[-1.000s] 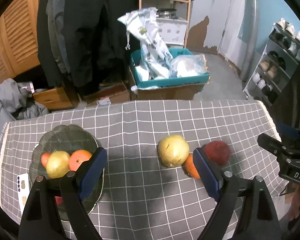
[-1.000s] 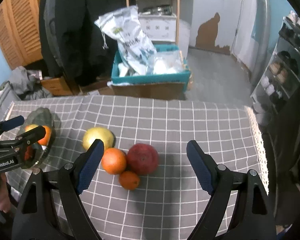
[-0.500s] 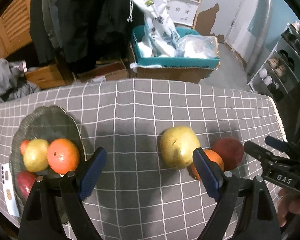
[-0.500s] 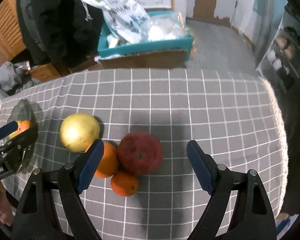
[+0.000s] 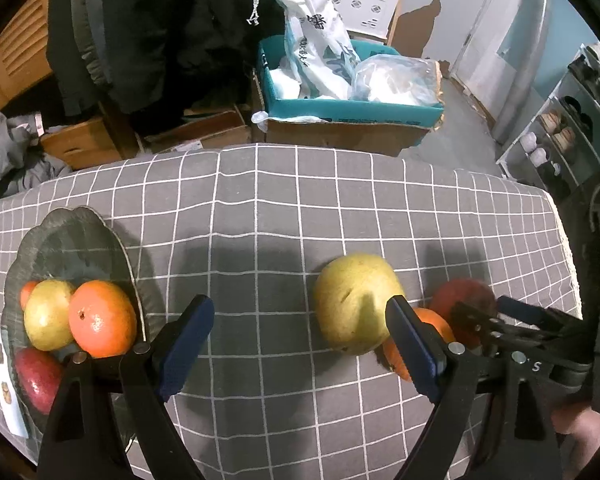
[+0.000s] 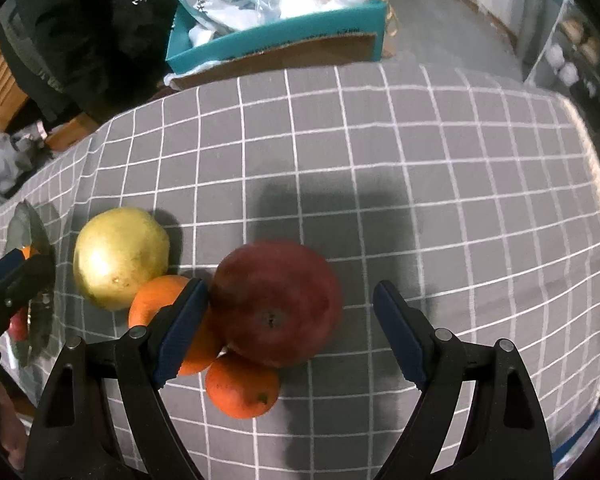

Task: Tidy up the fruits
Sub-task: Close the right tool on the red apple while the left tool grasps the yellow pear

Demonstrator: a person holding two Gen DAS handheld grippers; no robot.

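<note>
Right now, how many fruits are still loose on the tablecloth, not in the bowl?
4. The yellow pear sits leftmost, the red apple lies between the right gripper's fingers, and two oranges touch it. Others may hide behind them.

- Both views are evenly lit from overhead by indoor light, moderately bright, with a black vignette at the corners.
- Fisheye bends the grid lines of the tabletop (image 5: 284,208) hard toward the edges.
- Soft dark shadows fall on the cloth ahead of each hand-held gripper.
- A small glare spot sits on the pear (image 6: 120,258).
- The right hand-held gripper (image 5: 496,320) looks motion-blurred in the left view.
</note>
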